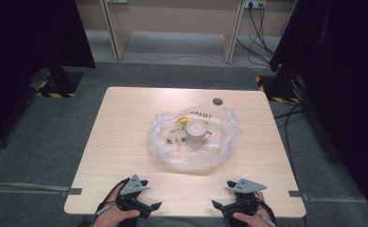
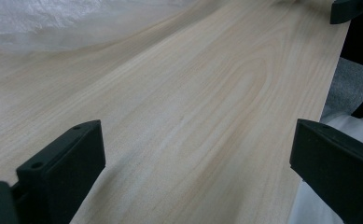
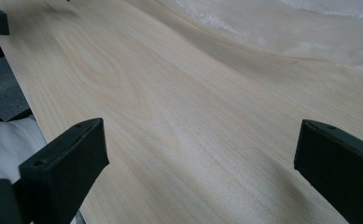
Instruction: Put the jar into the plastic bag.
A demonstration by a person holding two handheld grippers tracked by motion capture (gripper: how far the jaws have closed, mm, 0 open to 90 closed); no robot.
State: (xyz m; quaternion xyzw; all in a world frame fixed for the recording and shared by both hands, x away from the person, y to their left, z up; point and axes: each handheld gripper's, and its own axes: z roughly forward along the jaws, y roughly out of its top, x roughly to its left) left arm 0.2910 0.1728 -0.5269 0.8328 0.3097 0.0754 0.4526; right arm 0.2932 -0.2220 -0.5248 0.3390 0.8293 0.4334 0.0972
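A clear, crumpled plastic bag (image 1: 194, 139) with dark printed lettering lies at the middle of the pale wooden table (image 1: 125, 123), and every place below is told from it. Inside the bag, near its centre, stands a small round tub with a whitish lid (image 1: 197, 130), with a bit of yellow just beyond it under the film. A small dark round disc (image 1: 217, 101) sits on the tabletop past the bag's far edge.

The left gripper (image 1: 142, 195), black with a grey three-cornered plate on top, rests at the near table edge, well short of the bag and off to its left. Its jaws are spread wide with nothing between them but bare wood; in the left gripper view the bag's whitish film (image 2: 39, 18) shows far ahead at the upper left.

The right gripper (image 1: 225, 195), of the same make, sits at the near edge too, short of the bag and off to its right. Its jaws likewise stand far apart, holding and touching nothing; in the right gripper view the bag (image 3: 310, 23) lies ahead at the upper right.
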